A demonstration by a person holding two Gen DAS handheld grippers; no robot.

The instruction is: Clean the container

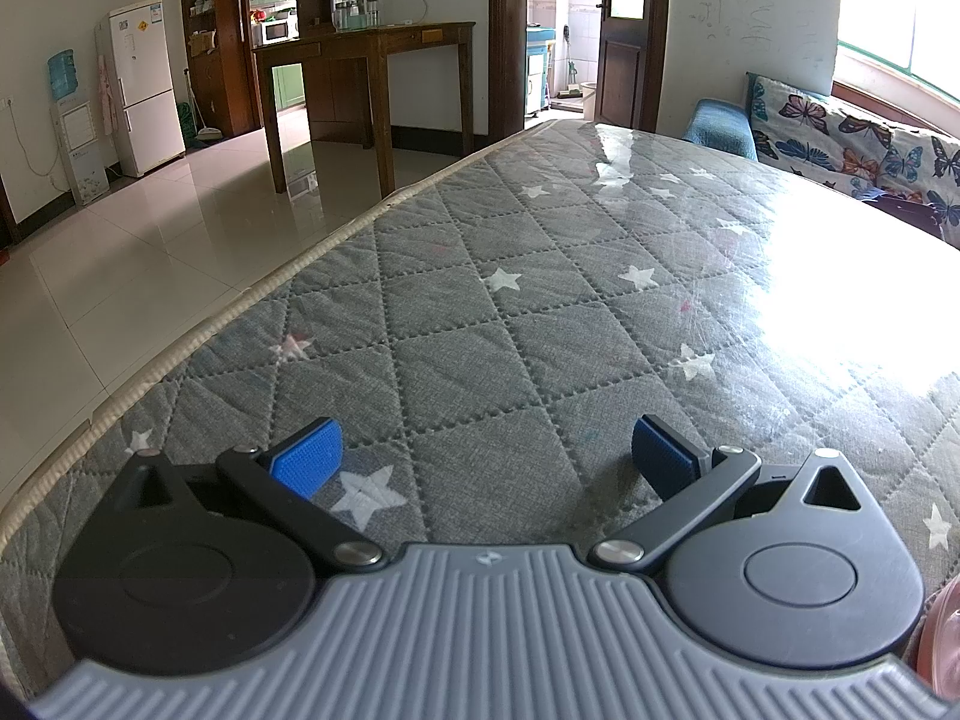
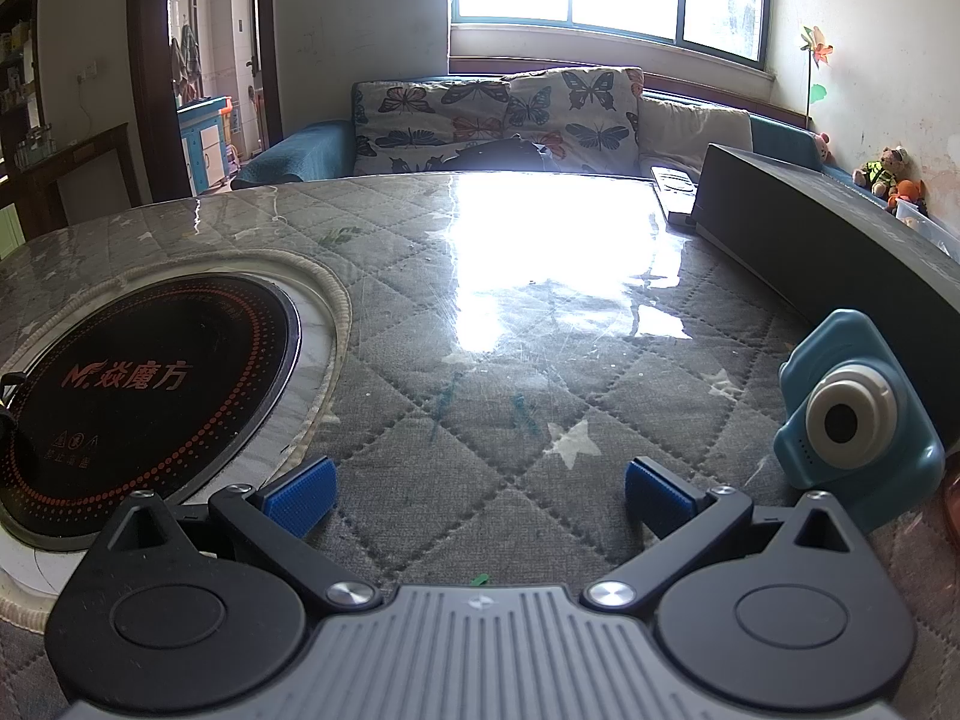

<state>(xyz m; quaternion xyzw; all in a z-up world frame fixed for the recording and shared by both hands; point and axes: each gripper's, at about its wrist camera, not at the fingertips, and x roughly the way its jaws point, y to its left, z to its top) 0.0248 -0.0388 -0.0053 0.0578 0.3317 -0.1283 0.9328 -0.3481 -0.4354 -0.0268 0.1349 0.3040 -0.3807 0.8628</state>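
Observation:
My left gripper (image 1: 486,456) is open and empty, held low over the grey quilted star-pattern table cover (image 1: 540,300). A sliver of a pinkish translucent container (image 1: 942,642) shows at the lower right edge of the left wrist view; its shape is mostly cut off. My right gripper (image 2: 480,495) is open and empty over the same cover (image 2: 510,360). A reddish-brown translucent edge (image 2: 951,504) at the right border of the right wrist view may be the same container; I cannot tell.
A round black induction cooktop (image 2: 144,390) is set into the table at left. A blue toy camera (image 2: 852,420) stands at right, a long dark box (image 2: 840,228) behind it. A butterfly-print sofa (image 2: 510,114) lies beyond. The table's left edge (image 1: 240,312) drops to tiled floor.

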